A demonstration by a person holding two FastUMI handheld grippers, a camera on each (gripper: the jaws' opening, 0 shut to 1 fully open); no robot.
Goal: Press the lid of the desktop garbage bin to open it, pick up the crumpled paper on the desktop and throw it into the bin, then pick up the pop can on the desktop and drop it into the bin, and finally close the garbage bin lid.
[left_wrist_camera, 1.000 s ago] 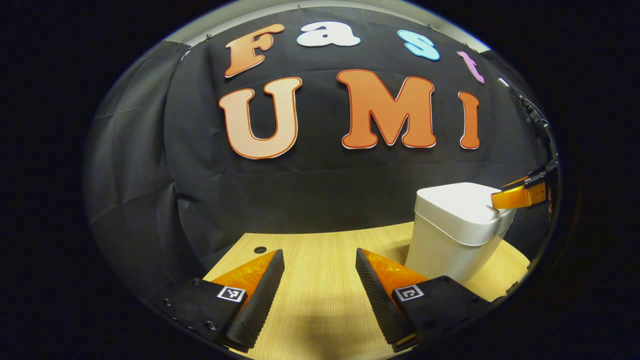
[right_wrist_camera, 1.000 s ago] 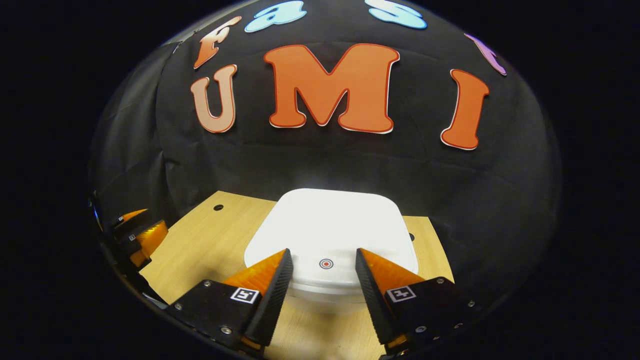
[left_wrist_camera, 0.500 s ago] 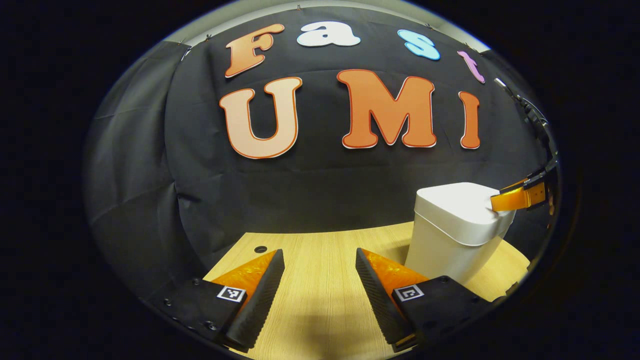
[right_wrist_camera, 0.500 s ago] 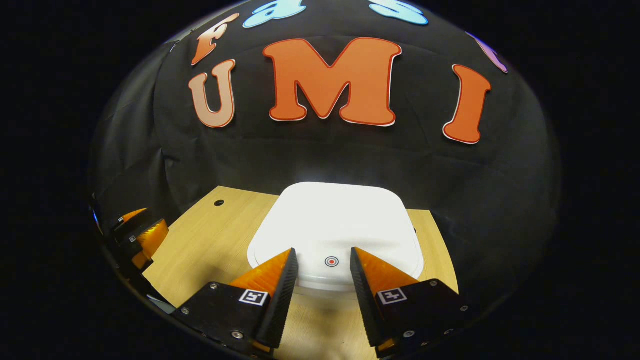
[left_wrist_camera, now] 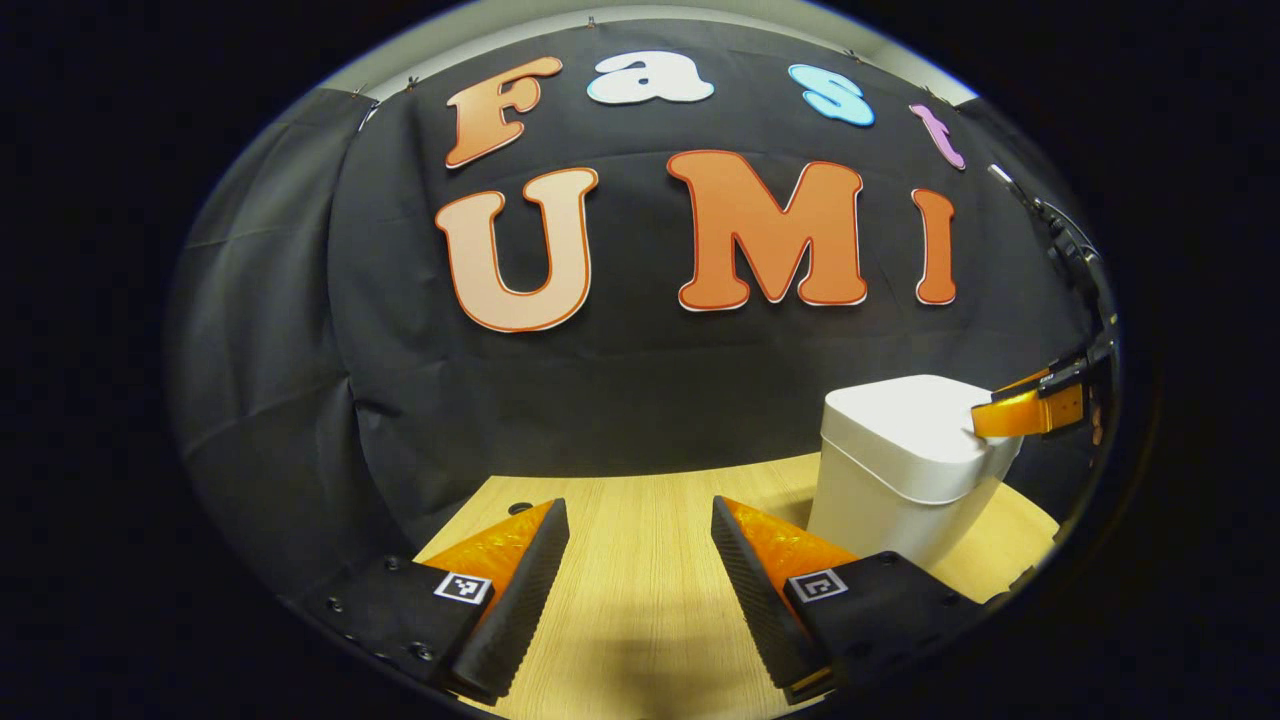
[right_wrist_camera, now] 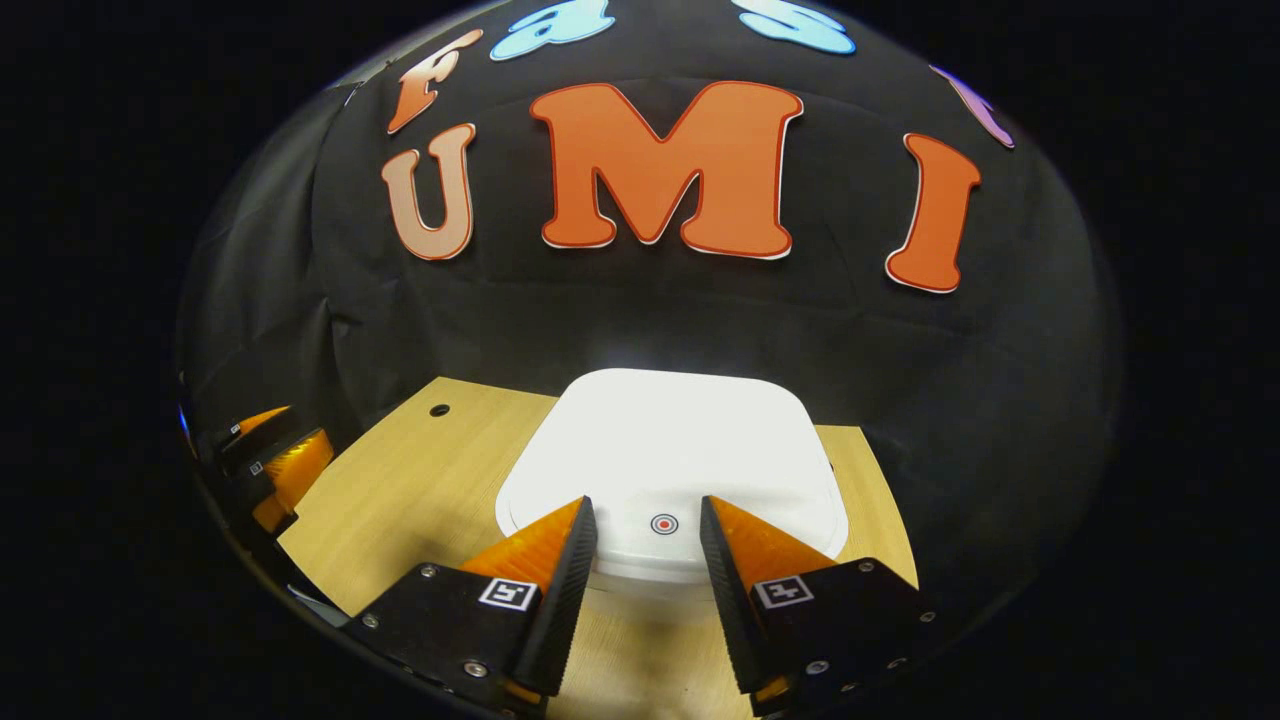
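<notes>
You are working in a booth hung with black cloth (left_wrist_camera: 640, 400); it drapes in soft folds behind the worktop and wraps round on both sides, with a seam or overlap running down its left part. Above the cloth's top edge, in the left gripper view, you can see a pale strip of wall or ceiling (left_wrist_camera: 700, 12). The worktop (left_wrist_camera: 640, 590) in front of you is light wood with a fine straight grain, and its far edge meets the cloth. A small round dark hole (right_wrist_camera: 439, 410) sits near its far left corner. Light falls from above, leaving soft shadows on the wood nearest you.
</notes>
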